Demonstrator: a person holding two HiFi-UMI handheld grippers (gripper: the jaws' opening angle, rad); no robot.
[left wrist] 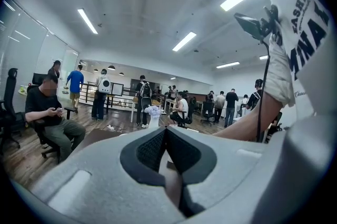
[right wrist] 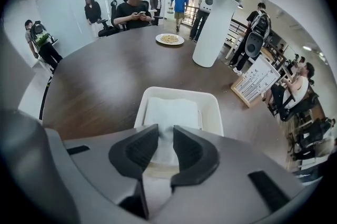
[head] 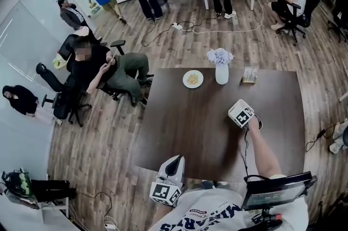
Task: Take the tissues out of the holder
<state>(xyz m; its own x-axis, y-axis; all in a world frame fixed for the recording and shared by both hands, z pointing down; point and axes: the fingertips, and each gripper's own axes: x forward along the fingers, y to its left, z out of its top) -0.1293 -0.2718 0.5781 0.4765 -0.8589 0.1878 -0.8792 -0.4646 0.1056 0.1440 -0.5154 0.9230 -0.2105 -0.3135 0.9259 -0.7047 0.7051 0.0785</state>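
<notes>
Table (head: 179,126): dark wood, busy office.
Right gripper (right wrist: 164,136): jaws closing around tissues (right wrist: 172,109) in holder (right wrist: 215,112).
Left gripper (left wrist: 166,136): jaws together, empty.
Lift: better grip deep, pull straight up.

Wood floor (head: 179,45), dark table (head: 185,126), glass wall (right wrist: 79,1), strip lights (left wrist: 184,41) overhead.

A dark wooden table (right wrist: 95,86) bears a white holder (right wrist: 213,112) of tissues (right wrist: 172,112) right under the right gripper's (right wrist: 160,152) closing jaws, the tissues showing between them. Beyond the jaws stand a plate (right wrist: 169,39) ahead, a vase (right wrist: 213,28) and a card (right wrist: 255,80) to their right
</notes>
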